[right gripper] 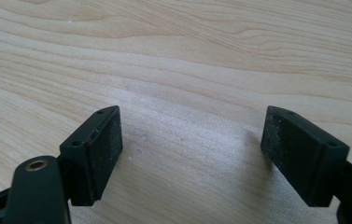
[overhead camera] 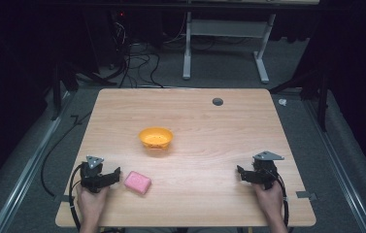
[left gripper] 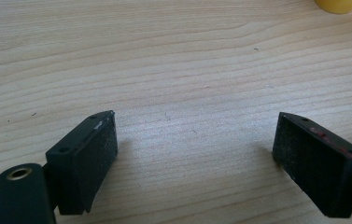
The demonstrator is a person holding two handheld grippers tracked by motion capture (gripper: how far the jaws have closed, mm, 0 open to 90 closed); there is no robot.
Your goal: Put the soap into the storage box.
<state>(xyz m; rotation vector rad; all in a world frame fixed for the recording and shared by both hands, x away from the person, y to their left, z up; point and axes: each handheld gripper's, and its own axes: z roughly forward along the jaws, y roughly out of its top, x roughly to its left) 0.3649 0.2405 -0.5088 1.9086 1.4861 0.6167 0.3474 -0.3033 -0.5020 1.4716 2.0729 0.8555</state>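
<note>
pink soap (overhead camera: 137, 182) just beside left claw (overhead camera: 115, 175), apart

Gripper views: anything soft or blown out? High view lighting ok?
Left gripper view: near jaws slightly soft, wood grain sharp, yellow bowl cropped and bright. Right gripper view: pale glare patch on the table. High view: table evenly lit, surroundings dark.

We see bare wooden tabletop (overhead camera: 209, 145) between the two sides, open passage there. Obstacles: pink rectangular soap bar (overhead camera: 137, 182) near left, just right of our left gripper (overhead camera: 114, 175); orange plastic bowl (overhead camera: 156, 138) farther back. Right gripper (overhead camera: 241, 174) faces bare wood.
</note>
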